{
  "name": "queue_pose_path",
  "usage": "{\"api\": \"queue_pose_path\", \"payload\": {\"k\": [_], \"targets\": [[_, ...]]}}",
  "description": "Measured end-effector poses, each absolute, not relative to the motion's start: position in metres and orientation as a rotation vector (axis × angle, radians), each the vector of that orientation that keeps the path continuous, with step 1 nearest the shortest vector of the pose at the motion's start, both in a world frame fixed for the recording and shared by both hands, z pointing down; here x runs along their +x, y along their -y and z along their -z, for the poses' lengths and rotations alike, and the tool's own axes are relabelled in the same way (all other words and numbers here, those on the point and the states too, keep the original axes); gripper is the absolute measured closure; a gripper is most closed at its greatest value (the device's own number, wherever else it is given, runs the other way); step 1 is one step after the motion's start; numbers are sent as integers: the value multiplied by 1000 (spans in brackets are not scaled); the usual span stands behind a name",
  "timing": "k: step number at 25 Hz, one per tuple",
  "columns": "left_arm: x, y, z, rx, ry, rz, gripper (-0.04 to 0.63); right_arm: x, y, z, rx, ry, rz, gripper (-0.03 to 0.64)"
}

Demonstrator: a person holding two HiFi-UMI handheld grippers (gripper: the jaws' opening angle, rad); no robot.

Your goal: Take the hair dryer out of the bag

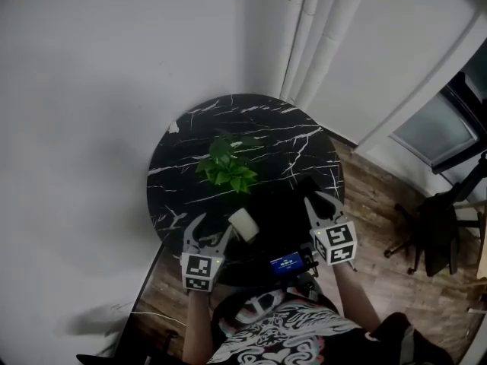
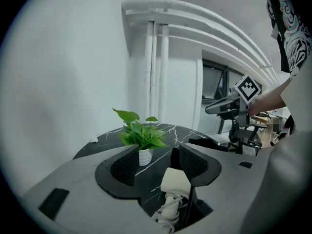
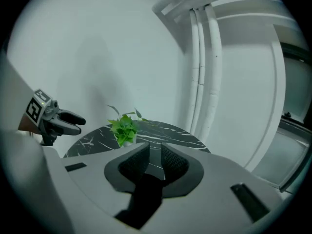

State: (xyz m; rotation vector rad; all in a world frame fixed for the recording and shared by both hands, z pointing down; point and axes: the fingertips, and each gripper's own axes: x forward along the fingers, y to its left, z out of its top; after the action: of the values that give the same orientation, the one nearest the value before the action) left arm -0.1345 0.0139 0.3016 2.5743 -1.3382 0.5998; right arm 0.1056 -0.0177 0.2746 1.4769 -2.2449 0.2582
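Note:
A cream hair dryer (image 1: 243, 224) lies by the right fingertip of my left gripper (image 1: 213, 226), near the front of the round black marble table (image 1: 183, 128). In the left gripper view the dryer (image 2: 175, 183) and its coiled cord sit low in the gap against the right finger (image 2: 195, 162). The left gripper (image 2: 158, 155) stands wide open and the other pad is clear of the dryer. The black bag (image 1: 283, 217) lies between the two grippers. My right gripper (image 3: 155, 155) shows a narrow gap between its pads, with black bag fabric (image 3: 144, 194) low beneath them.
A small green plant in a white pot (image 1: 226, 166) stands at the table's middle. White pipes (image 1: 312, 29) run up the wall corner behind. A dark chair (image 1: 437, 234) stands on the wooden floor at the right. A device with a blue screen (image 1: 288, 263) is at the person's chest.

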Motion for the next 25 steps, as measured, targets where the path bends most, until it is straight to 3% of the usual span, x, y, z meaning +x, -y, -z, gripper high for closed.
{"api": "queue_pose_path", "payload": {"k": [3,5,25], "targets": [[-137,-13,-286,2587,1409,-574,436,91,16,-265,1457,2317,-284,585],[-139,-14,-276,2594,1452,-555,559,82,14,-262,1448,2338,-293,593],[-155,-8,-261,2584,1571,-438,581,-4,-3,-246,1333,2449,-192,598]]}}
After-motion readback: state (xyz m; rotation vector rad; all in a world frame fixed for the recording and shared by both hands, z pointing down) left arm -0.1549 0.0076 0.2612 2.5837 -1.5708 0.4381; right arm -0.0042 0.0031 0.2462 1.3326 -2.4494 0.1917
